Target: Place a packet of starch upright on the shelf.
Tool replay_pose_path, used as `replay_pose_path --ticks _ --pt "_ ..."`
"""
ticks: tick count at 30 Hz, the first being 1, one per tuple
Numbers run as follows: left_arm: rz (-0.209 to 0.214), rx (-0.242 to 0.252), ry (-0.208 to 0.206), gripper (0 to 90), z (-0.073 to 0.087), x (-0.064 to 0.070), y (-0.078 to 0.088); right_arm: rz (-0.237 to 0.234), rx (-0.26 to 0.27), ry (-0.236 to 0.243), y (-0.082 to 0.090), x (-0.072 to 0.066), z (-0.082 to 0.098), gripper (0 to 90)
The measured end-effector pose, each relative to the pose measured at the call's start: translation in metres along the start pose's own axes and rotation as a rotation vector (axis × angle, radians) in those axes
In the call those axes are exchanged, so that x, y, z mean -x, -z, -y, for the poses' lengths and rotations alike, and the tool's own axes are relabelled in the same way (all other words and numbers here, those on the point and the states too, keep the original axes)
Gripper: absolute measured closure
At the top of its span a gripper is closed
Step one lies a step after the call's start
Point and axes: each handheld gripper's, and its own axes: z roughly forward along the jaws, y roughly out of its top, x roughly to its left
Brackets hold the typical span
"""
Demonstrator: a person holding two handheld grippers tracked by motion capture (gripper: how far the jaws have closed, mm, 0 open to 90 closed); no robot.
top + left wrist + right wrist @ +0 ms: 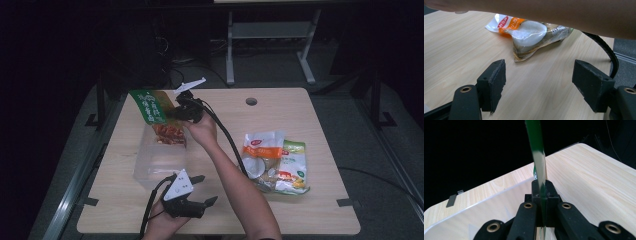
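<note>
- High view: my right gripper (184, 111) holds a green snack packet (159, 116) pinched in its closed jaws, above the far end of a clear plastic box (150, 167) on the wooden table (330, 210). The packet hangs with its green top up and to the left and its see-through lower part, showing reddish-brown food, dipping into the box. I cannot tell whether it touches the bottom. My left gripper (202, 190) rests near the table's front edge, just beside the box, jaws spread wide and holding nothing. To the right lie two more packets, well apart from the box: an orange-and-white packet (262, 150) overlapping a green-and-yellow packet (292, 167).
- Left gripper view: my open left gripper (537, 82) has only bare table between its jaws. Beyond, the orange-and-white packet (529, 35) shows a pale rounded piece inside, with my right forearm (549, 12) crossing above.
- Right gripper view: my right gripper (541, 195) grips the green packet (537, 157) edge-on, a thin strip rising upright. The clear box's rim (481, 197) curves just below.
</note>
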Motion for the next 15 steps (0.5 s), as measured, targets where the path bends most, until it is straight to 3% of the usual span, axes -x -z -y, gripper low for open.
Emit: replay_pose_path --ticks 11,15 --pt "0.0 -0.007 -0.011 26.9 0.0 0.001 -0.002 0.001 -0.016 -0.024 0.008 0.013 0.015 88.3" --pt "-0.001 -0.006 -0.008 27.0 0.0 0.001 -0.003 0.02 -0.045 -0.007 0.01 0.013 0.015 83.4"
